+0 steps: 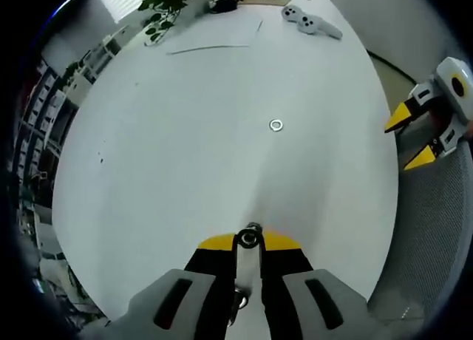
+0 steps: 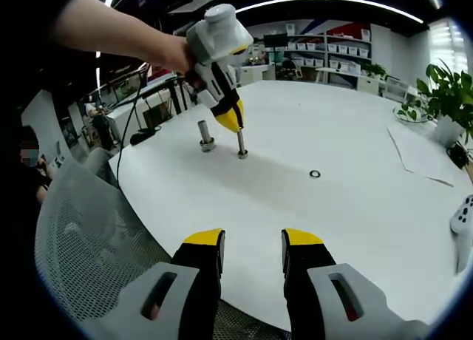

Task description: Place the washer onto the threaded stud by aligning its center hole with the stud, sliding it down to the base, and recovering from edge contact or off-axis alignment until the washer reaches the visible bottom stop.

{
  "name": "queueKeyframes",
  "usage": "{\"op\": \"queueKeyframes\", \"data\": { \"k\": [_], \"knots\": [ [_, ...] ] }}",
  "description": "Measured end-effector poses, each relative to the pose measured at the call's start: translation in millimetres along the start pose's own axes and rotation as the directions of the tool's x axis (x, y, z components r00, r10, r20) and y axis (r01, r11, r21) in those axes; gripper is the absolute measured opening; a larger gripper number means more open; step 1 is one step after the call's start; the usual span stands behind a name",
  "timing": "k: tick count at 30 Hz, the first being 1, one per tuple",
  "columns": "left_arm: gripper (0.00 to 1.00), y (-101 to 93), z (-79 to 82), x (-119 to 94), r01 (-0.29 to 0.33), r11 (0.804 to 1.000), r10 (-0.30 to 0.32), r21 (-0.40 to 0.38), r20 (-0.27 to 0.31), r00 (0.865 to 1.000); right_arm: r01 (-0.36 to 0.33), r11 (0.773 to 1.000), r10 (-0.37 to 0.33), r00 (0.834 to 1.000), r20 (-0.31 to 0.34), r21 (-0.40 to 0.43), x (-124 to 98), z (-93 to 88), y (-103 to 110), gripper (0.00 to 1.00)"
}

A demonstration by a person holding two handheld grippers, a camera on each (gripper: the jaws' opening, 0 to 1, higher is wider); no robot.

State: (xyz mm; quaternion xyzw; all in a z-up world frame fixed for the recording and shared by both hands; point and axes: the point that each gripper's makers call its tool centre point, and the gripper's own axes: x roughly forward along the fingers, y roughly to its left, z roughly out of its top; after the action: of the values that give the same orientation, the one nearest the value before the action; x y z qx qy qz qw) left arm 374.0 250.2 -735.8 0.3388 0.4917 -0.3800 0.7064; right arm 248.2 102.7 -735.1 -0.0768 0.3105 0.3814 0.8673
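Observation:
A small steel washer (image 1: 276,125) (image 2: 315,174) lies flat on the white round table (image 1: 185,133) (image 2: 355,207). My left gripper (image 1: 250,242) (image 2: 231,120), held in a person's hand, points down and is shut on a thin threaded stud (image 1: 250,235) (image 2: 241,143) whose base rests on the table. A thicker metal post (image 2: 205,135) stands just left of the stud. The washer sits well beyond the stud, apart from both grippers. Off the table edge my right gripper (image 2: 252,240) (image 1: 412,137) hovers open with nothing between its jaws.
A grey mesh chair back (image 2: 89,236) (image 1: 436,229) sits under my right gripper at the table's edge. White game controllers (image 1: 310,21) (image 2: 464,222), a paper sheet (image 2: 425,155) and a potted plant (image 2: 443,89) (image 1: 166,4) occupy the far side.

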Motion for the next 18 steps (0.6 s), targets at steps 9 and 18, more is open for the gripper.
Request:
{"op": "queueKeyframes", "data": {
  "k": [9,18],
  "knots": [
    [0.09,-2.0,-5.5,18,0.025,1.000,-0.026,-0.009,-0.032,0.999,0.004,1.000,-0.004,1.000,-0.003,0.002,1,-1.3,-1,0.34],
    [0.09,-2.0,-17.7,38,0.036,0.999,-0.038,-0.024,-0.088,0.995,0.005,1.000,-0.005,1.000,-0.004,0.003,1,-1.2,-1,0.34]
  ]
}}
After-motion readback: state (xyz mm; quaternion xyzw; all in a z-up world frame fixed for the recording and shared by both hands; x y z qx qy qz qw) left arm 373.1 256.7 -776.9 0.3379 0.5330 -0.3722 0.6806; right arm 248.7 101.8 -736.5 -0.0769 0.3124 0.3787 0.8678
